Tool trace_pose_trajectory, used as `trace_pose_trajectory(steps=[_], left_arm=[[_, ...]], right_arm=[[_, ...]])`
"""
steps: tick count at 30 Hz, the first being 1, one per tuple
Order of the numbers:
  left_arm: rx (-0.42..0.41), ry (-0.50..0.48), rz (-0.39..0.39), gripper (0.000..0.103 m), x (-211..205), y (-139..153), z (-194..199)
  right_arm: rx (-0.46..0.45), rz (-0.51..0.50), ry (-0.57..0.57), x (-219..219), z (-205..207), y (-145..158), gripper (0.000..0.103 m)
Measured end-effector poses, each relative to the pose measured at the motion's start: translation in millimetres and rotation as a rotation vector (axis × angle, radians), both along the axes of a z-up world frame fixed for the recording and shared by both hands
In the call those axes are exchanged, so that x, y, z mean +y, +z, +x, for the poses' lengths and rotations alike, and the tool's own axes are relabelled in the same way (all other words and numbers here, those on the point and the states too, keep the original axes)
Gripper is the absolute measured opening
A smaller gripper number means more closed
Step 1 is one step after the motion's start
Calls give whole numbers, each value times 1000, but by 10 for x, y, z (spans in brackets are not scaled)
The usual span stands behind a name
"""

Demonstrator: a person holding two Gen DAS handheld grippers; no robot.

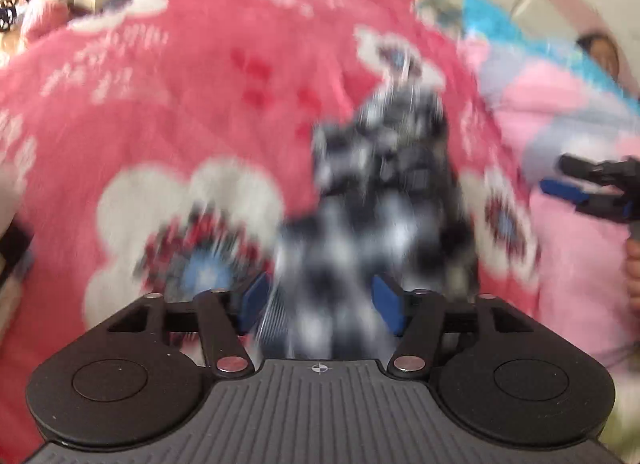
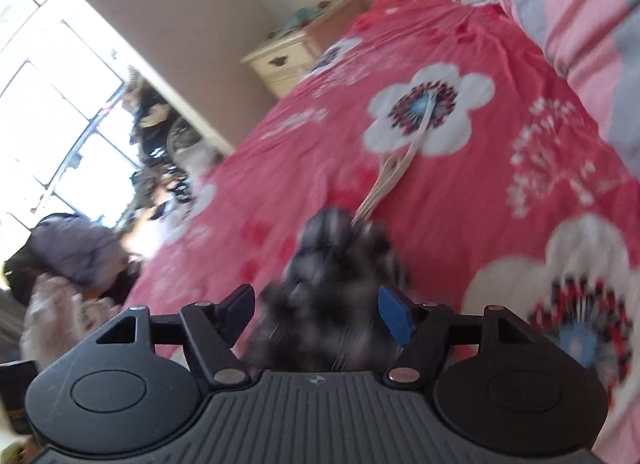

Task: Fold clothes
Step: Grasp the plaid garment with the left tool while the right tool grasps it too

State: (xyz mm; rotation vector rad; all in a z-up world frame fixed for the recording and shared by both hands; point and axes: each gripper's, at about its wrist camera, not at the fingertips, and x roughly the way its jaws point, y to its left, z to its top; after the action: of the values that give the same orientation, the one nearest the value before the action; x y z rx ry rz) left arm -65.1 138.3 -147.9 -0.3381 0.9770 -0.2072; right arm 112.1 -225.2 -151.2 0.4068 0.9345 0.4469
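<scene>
A black-and-white checked garment lies bunched and blurred on the red flowered bedspread. My left gripper stands open over its near end, blue pads apart on either side and not pressing the cloth. In the right wrist view the same garment shows as a dark blurred heap on the bedspread between the spread jaws of my right gripper, which is open too. A white strip runs from the heap across a flower print. The right gripper also shows at the far right of the left wrist view.
A pink quilt and blue fabric are piled along the bed's far side. A cream bedside cabinet stands past the bed's corner. A grey bundle and clutter lie on the floor by a bright window.
</scene>
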Motion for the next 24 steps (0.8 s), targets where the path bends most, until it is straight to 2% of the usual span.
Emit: trace_pose_trajectory(steps=[4, 5, 6, 7, 12, 14, 16, 18, 20, 21, 24], left_arm=[[-68, -14, -26, 69, -54, -138, 623], [-75, -22, -46, 69, -77, -152, 770], [-83, -30, -67, 69, -100, -167, 916], [-86, -34, -87, 69, -83, -166, 990], [-78, -44, -183, 69, 59, -195, 1243], [-66, -51, -227, 69, 124, -235, 1278], [-43, -61, -274, 69, 176, -305, 1302], [-9, -71, -302, 69, 200, -387, 1334], [26, -76, -297, 69, 156, -457, 1380], [44, -79, -292, 69, 129, -491, 1404], [70, -98, -278, 69, -1, -545, 1480]], right_arm=[[7, -119, 37, 456, 642, -438, 69], [31, -121, 67, 525, 694, -542, 50], [54, -114, 91, 582, 711, -621, 24], [58, -108, 108, 638, 662, -650, 19], [-100, -89, 295, 966, 43, -499, 16], [-153, -151, 378, 1195, -224, -513, 18], [-182, -194, 444, 1379, -339, -650, 24], [-198, -215, 481, 1519, -410, -720, 40], [-232, -226, 492, 1547, -494, -706, 50], [-248, -229, 494, 1528, -533, -680, 60], [-280, -244, 481, 1288, -620, -543, 72]])
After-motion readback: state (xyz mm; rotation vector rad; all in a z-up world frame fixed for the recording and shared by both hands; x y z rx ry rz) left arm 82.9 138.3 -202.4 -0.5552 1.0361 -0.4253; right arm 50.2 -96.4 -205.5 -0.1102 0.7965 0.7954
